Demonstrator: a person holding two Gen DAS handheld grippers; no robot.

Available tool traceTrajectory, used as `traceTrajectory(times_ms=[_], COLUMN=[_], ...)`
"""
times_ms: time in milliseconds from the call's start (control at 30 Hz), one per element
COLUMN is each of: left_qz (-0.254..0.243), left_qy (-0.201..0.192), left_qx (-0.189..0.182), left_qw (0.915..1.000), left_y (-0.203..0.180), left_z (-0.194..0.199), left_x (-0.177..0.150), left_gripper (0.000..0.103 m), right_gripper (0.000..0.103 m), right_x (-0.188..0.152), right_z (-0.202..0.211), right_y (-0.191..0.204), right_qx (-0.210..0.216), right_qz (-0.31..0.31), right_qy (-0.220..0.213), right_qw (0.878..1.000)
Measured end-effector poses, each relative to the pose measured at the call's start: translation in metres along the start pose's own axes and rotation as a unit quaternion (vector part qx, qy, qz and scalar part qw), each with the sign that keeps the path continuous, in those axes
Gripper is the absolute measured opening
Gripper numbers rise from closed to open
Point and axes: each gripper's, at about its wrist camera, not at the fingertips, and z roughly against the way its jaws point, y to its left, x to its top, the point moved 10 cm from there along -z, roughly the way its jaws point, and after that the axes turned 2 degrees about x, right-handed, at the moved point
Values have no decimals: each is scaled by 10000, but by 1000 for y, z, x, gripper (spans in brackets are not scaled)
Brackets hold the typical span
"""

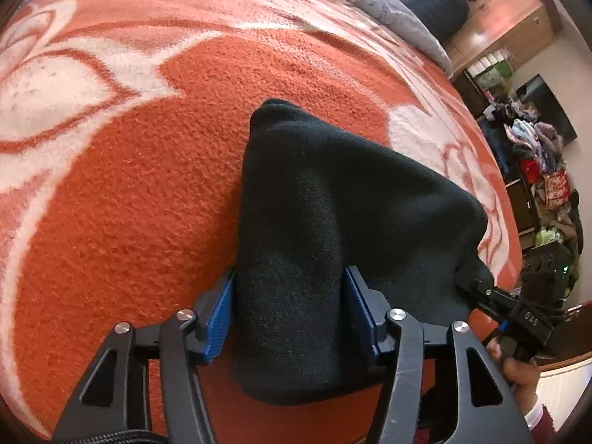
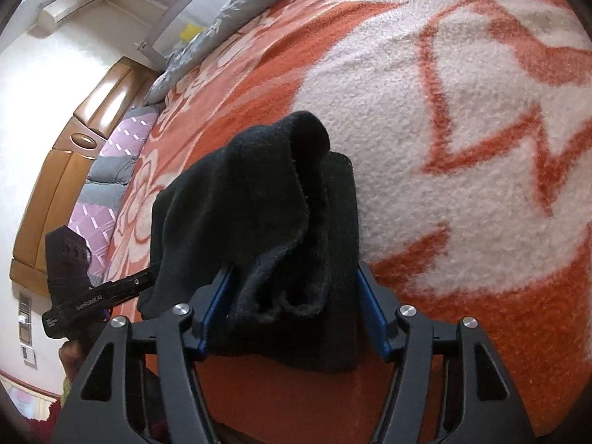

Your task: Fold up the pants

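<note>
Black pants point(image 1: 325, 222) run between the left gripper point(image 1: 290, 314) pads & hide whether pads press, cloth bottom lost behind the linkage. Same w/ right gripper point(image 2: 292, 310): bunched folds cover the pad faces, so grip can't be told. Orange blanket point(image 1: 129, 203) cut by frame edges, its far edge under a grey quilt point(image 1: 388, 7); shelf clutter at right too small to ID

Matt black knit pants point(image 1: 333, 203) on fuzzy, seemingly fleece blanket point(image 1: 129, 192).
</note>
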Motion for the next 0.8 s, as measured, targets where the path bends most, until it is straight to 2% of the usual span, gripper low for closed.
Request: traceTrajectory(times_ms=[133, 233, 433, 633, 800], left_qz=[-204, -161, -35, 95, 304], left_qy=[-156, -264, -583, -1043, -1346], left_qx=[18, -29, -188, 16, 362], left_qw=[9997, 9995, 9981, 9945, 9898], left_y=[-10, -13, -13, 7, 44], left_z=[7, 15, 45, 79, 97], left_x=[1, 5, 19, 45, 73], left_gripper=[38, 34, 32, 32, 32], right_gripper=[49, 45, 44, 44, 44], right_x=[0, 5, 22, 44, 65], right_z=[5, 9, 15, -5, -38], right_y=[12, 25, 49, 85, 118], right_qx=[-63, -23, 182, 405, 557], right_qz=[346, 499, 649, 960, 1225], right_qy=[-66, -134, -266, -273, -220], right_qw=[9994, 9987, 9974, 9942, 9907])
